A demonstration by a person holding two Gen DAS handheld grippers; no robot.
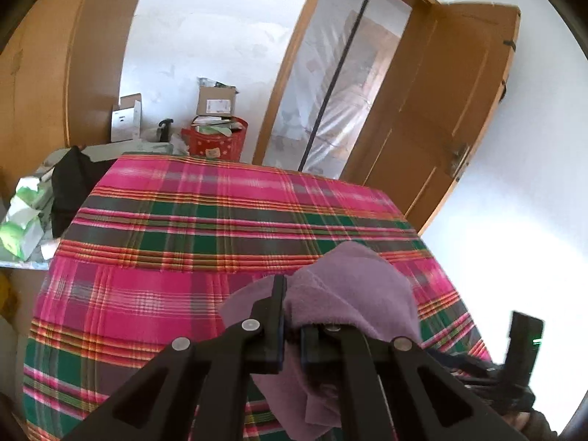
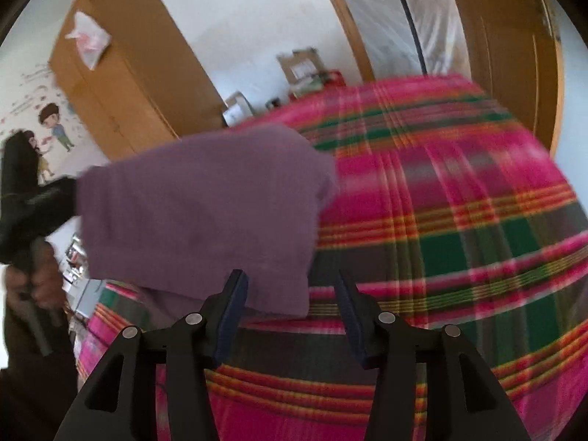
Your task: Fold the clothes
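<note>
Blurred throughout the right wrist view; purple cloth (image 2: 198, 213) partly hidden behind the left gripper (image 1: 292, 316), lower end cut off. Bunched, soft, fleecy, long axis running roughly nine to three above the plaid bedspread (image 1: 191, 228). Clamped by the left gripper. Right gripper (image 2: 290, 294) spread, pinching nothing.
</note>
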